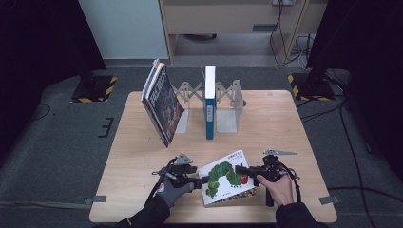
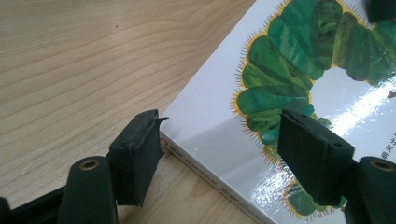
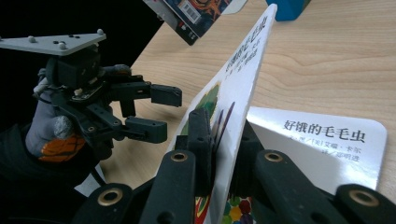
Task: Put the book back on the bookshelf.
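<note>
Both claws meet at a caterpillar picture book (image 1: 227, 177) on the counter (image 1: 138, 156).
Right claw (image 3: 217, 140) pinches its lifted cover; left claw (image 2: 219, 149) gapes beside the spine corner.

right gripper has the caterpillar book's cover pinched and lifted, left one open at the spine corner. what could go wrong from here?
1. The right gripper is shut on the front cover alone, so pulling further may bend or crease it instead of lifting the picture book.
2. The left gripper is open around the spine corner, holding nothing, so the book could slide on the table.
3. The leaning books could topple if the table is bumped.
</note>
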The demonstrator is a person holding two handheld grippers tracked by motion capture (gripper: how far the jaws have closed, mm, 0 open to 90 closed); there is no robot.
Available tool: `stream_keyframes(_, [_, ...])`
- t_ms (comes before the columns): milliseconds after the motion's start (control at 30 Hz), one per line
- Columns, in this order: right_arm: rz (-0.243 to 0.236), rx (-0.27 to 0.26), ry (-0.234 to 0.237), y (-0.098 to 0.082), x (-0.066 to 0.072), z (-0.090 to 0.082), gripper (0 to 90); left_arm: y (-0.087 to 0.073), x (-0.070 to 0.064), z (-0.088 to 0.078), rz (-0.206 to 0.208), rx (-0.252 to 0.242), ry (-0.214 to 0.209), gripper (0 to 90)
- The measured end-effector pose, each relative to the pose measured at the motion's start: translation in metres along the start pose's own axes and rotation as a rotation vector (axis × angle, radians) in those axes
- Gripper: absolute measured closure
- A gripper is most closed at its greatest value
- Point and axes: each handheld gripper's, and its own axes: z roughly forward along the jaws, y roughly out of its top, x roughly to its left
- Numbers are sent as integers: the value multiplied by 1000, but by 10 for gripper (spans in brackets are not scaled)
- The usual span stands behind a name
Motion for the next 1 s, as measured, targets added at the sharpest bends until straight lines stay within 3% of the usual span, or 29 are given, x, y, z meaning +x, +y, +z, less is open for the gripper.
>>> stream_keyframes(100, [2, -5, 10, 1, 2, -2, 835, 0, 0, -2, -4, -7, -6, 297])
stream_keyframes(567, [-83, -88, 72, 8, 11, -13, 879, -2, -1, 1, -14, -5, -14, 274])
stream_keyframes(900, [-101, -99, 87, 9, 12, -16, 886, -5, 2, 10, -55, -19, -95, 191])
stream_keyframes(1000, [-103, -100, 88, 9, 11, -17, 886, -6, 2, 14, -49, -19, -123, 174])
